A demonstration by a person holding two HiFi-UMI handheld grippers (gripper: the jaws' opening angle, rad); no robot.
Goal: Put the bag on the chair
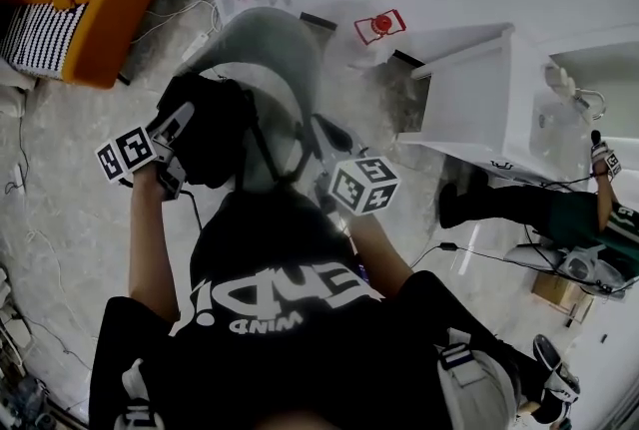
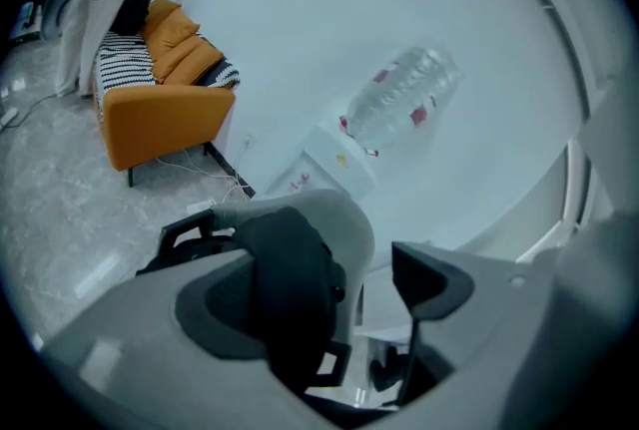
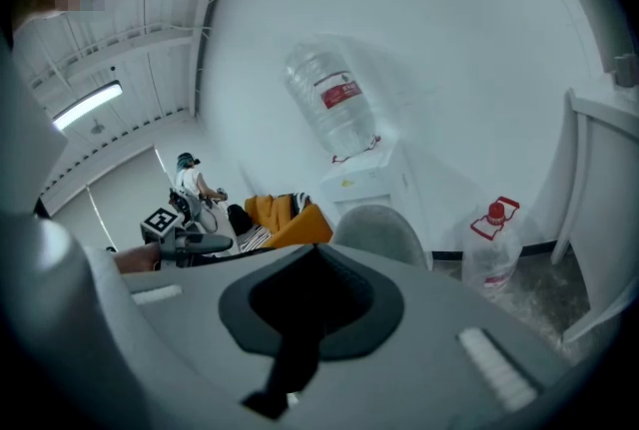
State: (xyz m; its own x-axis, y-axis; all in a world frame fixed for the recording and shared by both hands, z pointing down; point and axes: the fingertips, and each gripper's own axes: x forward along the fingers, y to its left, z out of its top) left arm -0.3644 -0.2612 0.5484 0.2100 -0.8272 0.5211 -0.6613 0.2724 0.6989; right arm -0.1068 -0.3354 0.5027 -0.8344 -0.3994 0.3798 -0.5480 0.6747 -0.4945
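A black bag (image 1: 215, 134) rests on the seat of a grey chair (image 1: 270, 44), seen from above in the head view. My left gripper (image 2: 319, 303) stands open around the bag (image 2: 290, 283). The bag lies by the left pad, and the right pad (image 2: 429, 278) is well apart from it. In the head view this gripper (image 1: 178, 134) sits at the bag's left side. My right gripper (image 3: 312, 293) is shut on a black strap (image 3: 285, 368) of the bag, which hangs down from its jaws. Its marker cube (image 1: 364, 184) shows right of the bag.
An orange sofa (image 1: 95, 14) with striped cushions stands at the far left. A water dispenser (image 2: 334, 164) is behind the chair, a jug with a red cap (image 1: 379, 24) beside it. A white cabinet (image 1: 479, 99) and another person (image 1: 559, 214) are on the right. Cables lie on the floor.
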